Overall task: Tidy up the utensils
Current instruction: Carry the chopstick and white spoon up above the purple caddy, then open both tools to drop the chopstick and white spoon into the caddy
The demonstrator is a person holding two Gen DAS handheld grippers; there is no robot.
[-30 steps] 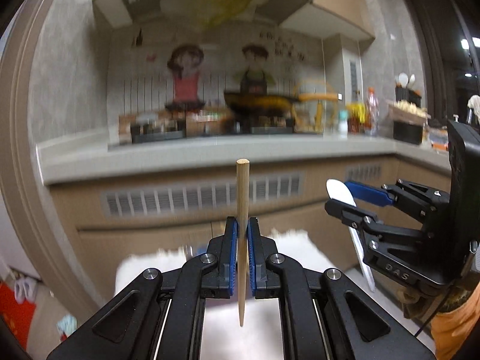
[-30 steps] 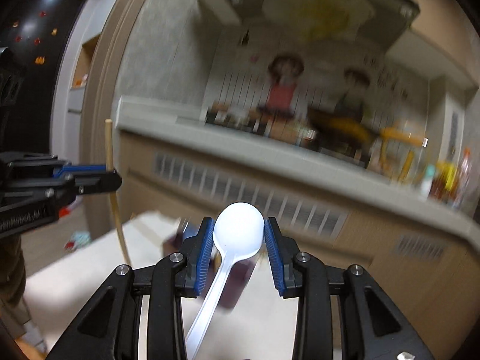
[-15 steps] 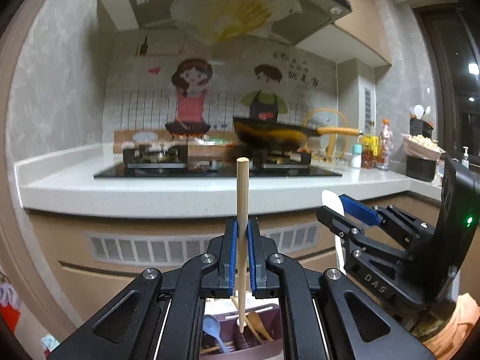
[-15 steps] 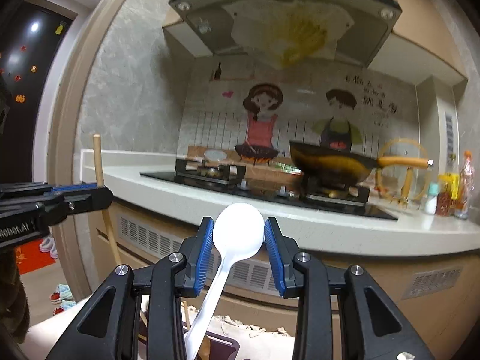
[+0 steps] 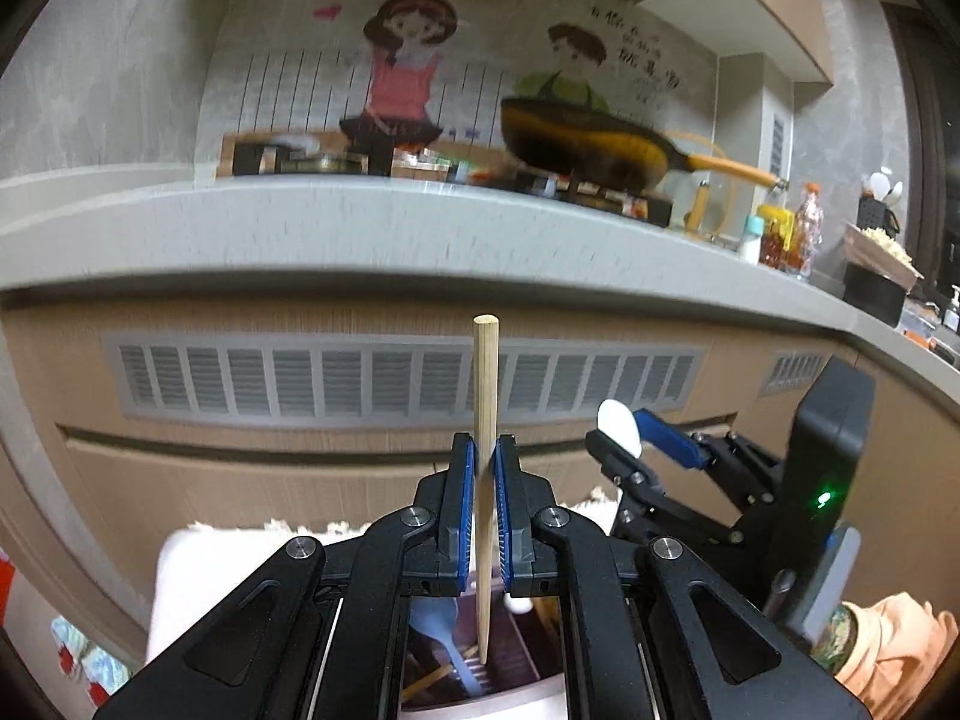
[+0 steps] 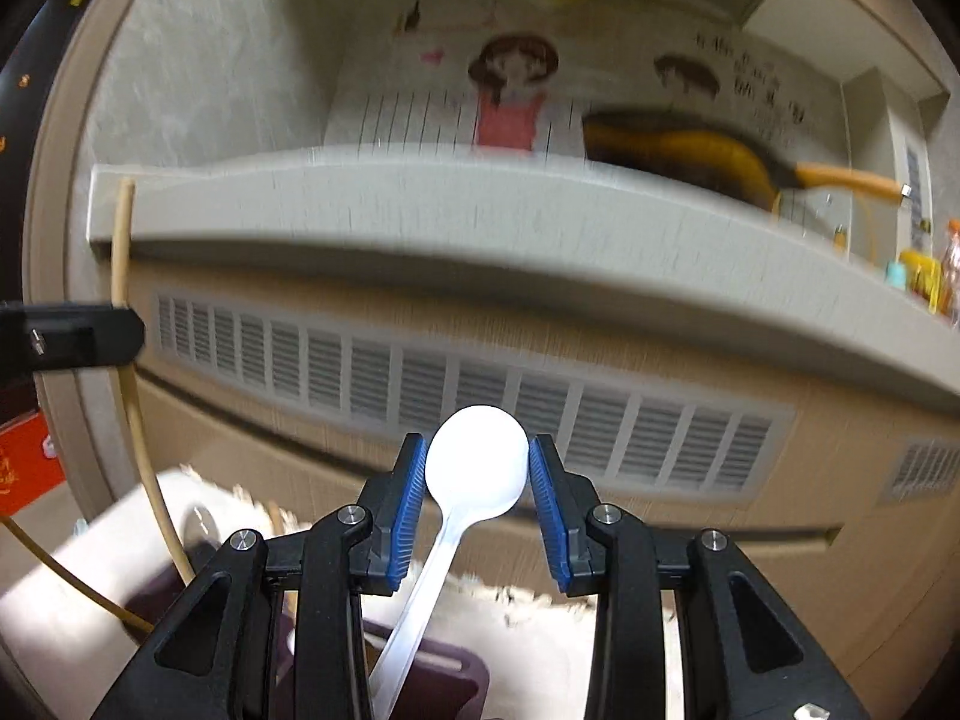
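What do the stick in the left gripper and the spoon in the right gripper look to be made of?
The chopstick looks like bare wood or bamboo: pale tan, matte, with a cleanly cut flat top. Which of the two cannot be told. The spoon looks like thin white plastic: uniform white, smooth, slightly glossy, with a slim, faintly translucent handle, the look of a disposable one.

Each gripper was matte black plastic: 2 angular fingers with triangular cut-outs, silver screw heads at the joints, and ribbed blue pads (image 5: 459, 516) at the tips. The right gripper (image 5: 627, 438) carried a black housing with a green light. An orange sleeve (image 5: 894, 642) showed beside it.
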